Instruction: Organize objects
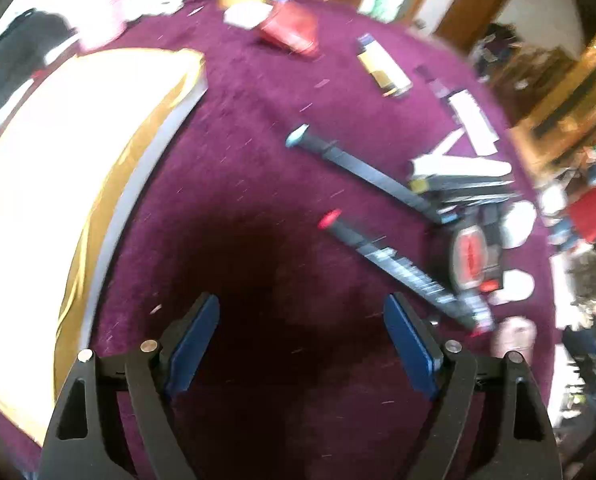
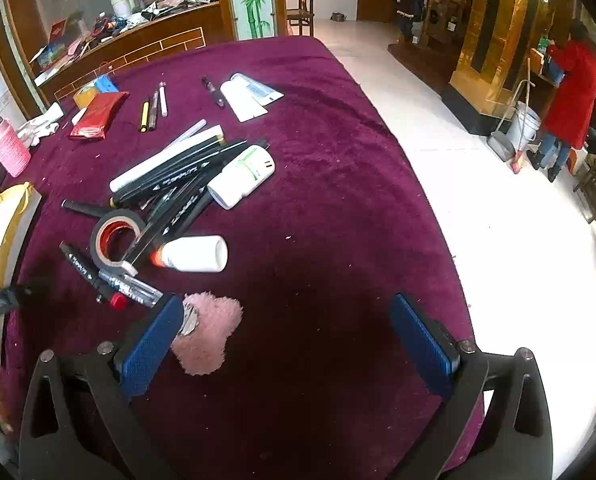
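Observation:
My left gripper (image 1: 302, 344) is open and empty above the maroon tablecloth (image 1: 258, 120); the view is motion-blurred. Ahead and right lie a red-capped marker (image 1: 394, 268) and a blue-capped marker (image 1: 362, 172). My right gripper (image 2: 286, 336) is open and empty over the cloth (image 2: 318, 160). A pink fluffy keychain (image 2: 208, 336) lies by its left finger. Ahead left is a pile of black markers (image 2: 178, 188), a black tape roll (image 2: 114, 240) and two white bottles (image 2: 196, 254) (image 2: 242, 176).
A yellow-lined open box (image 1: 58, 200) sits left of my left gripper. A red pouch (image 2: 98, 114), loose pens (image 2: 152, 108), a pink cup (image 2: 8, 148) and white cards (image 2: 246, 98) lie farther back. The table's edge runs at the right, with white floor (image 2: 498, 220) beyond.

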`<state>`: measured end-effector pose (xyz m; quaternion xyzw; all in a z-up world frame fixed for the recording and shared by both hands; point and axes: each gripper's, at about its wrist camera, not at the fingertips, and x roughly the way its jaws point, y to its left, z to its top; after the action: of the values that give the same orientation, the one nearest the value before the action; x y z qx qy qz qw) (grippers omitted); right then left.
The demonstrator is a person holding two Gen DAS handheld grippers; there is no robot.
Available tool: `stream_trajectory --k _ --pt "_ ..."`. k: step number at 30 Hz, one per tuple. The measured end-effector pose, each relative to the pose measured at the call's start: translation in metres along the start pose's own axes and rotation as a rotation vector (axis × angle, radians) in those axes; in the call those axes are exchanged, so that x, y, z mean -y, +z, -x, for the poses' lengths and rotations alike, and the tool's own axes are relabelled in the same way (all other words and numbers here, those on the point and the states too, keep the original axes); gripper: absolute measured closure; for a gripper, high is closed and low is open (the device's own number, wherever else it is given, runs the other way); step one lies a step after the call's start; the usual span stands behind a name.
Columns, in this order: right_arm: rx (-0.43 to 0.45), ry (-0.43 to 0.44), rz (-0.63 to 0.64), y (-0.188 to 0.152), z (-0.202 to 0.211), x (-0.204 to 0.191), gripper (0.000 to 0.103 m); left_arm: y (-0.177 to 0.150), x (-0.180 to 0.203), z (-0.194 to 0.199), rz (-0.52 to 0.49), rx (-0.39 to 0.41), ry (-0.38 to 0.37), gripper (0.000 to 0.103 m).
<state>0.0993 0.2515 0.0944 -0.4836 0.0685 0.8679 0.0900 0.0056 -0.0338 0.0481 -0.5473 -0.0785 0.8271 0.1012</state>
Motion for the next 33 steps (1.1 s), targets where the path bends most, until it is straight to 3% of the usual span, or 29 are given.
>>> stream_trajectory --k 2,4,6,8,10,12,15,18,22,28,30,31,32,33 --pt "-0.004 0.0 -0.01 0.002 0.0 0.003 0.0 0.008 0.024 0.001 -0.161 0.009 -0.046 0.023" --pt "-0.01 0.003 -0.015 0.002 0.0 0.003 0.0 0.01 0.055 -0.001 -0.421 0.018 -0.068 0.022" --pt "-0.015 0.004 -0.014 0.002 0.001 0.002 0.0 0.008 0.081 -0.013 -0.668 0.016 -0.038 0.022" --pt "-0.018 0.007 -0.008 0.0 0.002 0.001 0.0 0.01 0.088 -0.026 -0.757 -0.042 -0.05 0.022" --pt "-0.023 0.002 0.002 -0.004 0.003 0.0 0.0 0.011 0.09 -0.033 -0.764 -0.117 -0.102 0.022" --pt "-0.027 -0.008 0.007 -0.006 0.003 0.003 0.0 0.003 0.091 -0.036 -0.753 -0.219 -0.15 0.034" --pt "-0.024 -0.016 -0.027 -0.006 0.004 0.014 0.0 -0.028 0.091 -0.022 -0.842 -0.235 -0.141 0.038" --pt "-0.037 -0.008 -0.072 -0.005 0.002 0.025 0.0 -0.046 0.086 0.0 -0.841 -0.302 -0.196 0.049" --pt "-0.046 0.013 -0.087 -0.004 -0.002 0.029 0.0 -0.061 0.079 0.015 -0.769 -0.299 -0.192 0.049" --pt "-0.044 0.061 -0.052 -0.001 0.001 0.017 0.0 -0.077 0.083 0.019 -0.799 -0.121 -0.067 0.046" --pt "-0.056 0.094 -0.047 -0.001 0.001 0.011 0.0 -0.081 0.075 0.025 -0.751 -0.094 -0.062 0.046" --pt "-0.064 0.112 -0.039 -0.002 0.0 0.008 0.0 -0.082 0.067 0.028 -0.715 -0.096 -0.069 0.051" --pt "-0.076 0.129 -0.029 -0.003 -0.001 0.004 0.0 -0.081 0.059 0.035 -0.673 -0.092 -0.062 0.069" --pt "-0.083 0.138 -0.023 -0.004 -0.003 0.0 0.0 -0.08 0.057 0.037 -0.645 -0.09 -0.057 0.077"
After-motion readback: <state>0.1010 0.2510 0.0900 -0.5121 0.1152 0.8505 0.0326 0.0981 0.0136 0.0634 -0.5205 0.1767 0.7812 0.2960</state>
